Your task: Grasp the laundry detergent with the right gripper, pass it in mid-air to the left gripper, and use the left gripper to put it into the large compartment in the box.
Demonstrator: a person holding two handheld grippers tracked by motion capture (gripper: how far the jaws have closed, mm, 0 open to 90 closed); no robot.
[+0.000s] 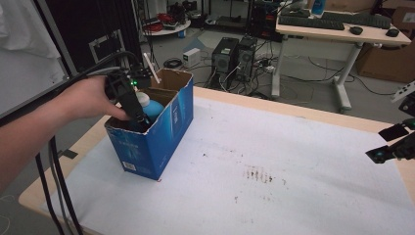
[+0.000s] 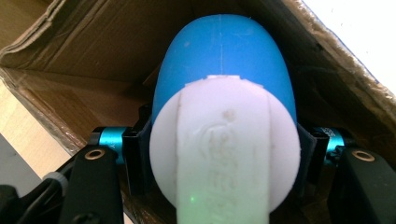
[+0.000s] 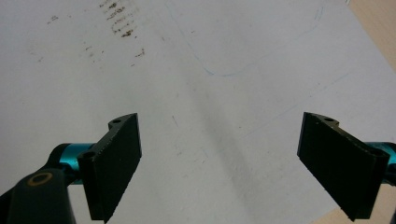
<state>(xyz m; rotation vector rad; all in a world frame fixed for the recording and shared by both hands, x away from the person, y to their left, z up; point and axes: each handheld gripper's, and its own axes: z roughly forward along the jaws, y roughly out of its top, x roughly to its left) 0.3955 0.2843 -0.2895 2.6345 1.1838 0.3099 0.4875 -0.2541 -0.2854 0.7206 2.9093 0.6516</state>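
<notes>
Left gripper (image 1: 138, 115) clamped on a blue bottle (image 1: 152, 108) inside the box (image 1: 156, 137); right gripper (image 1: 394, 144) idle with jaws wide apart.

A white sheet (image 1: 274, 166) with brown smudges at its centre covers a wooden table (image 1: 313, 110); behind it, in the upper part of the high view, stand a desk (image 1: 342, 32) with keyboards, two computer towers (image 1: 235, 55) and loose cables on the floor. The blue box sits open at the left of the frame, the bottle standing in it with its white cap (image 2: 224, 149) up. The left hand (image 1: 93, 98) reaches in from the left edge, its gripper angled down into the box, jaws pressed to both sides of the cap. The right gripper hangs at the right edge above the sheet, holding nothing.
</notes>
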